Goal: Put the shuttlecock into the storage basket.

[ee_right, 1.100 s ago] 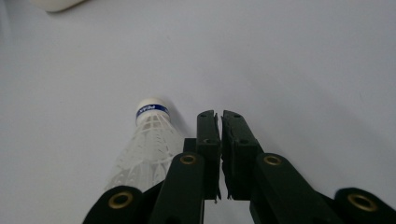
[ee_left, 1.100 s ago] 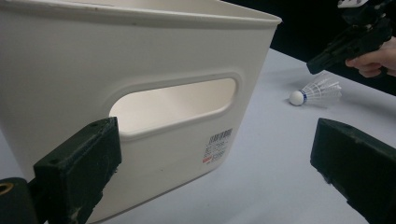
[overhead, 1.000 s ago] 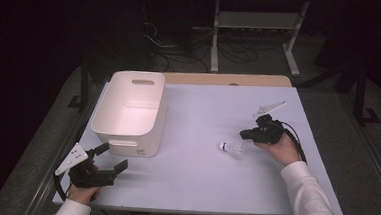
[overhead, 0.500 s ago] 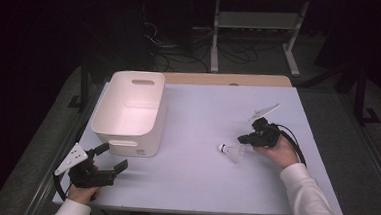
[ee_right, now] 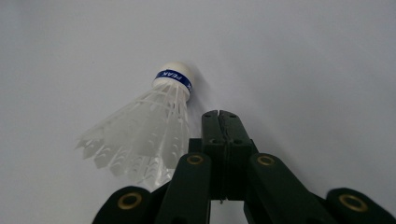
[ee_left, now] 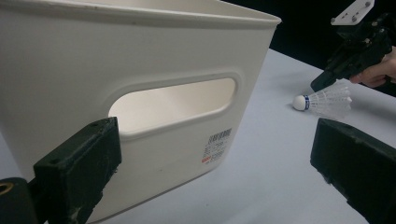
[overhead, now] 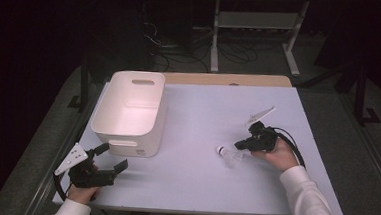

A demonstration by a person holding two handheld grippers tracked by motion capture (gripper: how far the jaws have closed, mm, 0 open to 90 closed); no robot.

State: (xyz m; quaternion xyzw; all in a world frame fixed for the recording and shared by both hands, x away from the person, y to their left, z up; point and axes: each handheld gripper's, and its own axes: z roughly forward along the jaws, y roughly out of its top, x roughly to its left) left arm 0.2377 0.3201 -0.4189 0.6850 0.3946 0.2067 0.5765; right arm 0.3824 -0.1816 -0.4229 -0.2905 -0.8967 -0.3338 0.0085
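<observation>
Shuttlecock [overhead: 230, 156] lies on its side on the white table [overhead: 198, 188], at about four o'clock from the table's centre, its cork tip pointing toward nine o'clock and its skirt toward three o'clock. In the right gripper view the shuttlecock [ee_right: 147, 135] shows a white cork with a blue band, and its feathered skirt rests against the left side of the jaws. Right gripper [overhead: 242, 143] sits just beside the skirt at two o'clock from it; its jaws are pressed fully together with nothing between them, the skirt lying outside them. Left gripper [overhead: 110, 161] rests near the table's front edge at seven o'clock, its jaws spread wide and holding nothing. White bin [overhead: 129, 136] stands at ten o'clock from the centre, just beyond the left gripper; in the left gripper view its handle slot [ee_left: 175, 100] faces the camera between the two spread jaws, with the shuttlecock [ee_left: 322, 100] well apart at two o'clock.
</observation>
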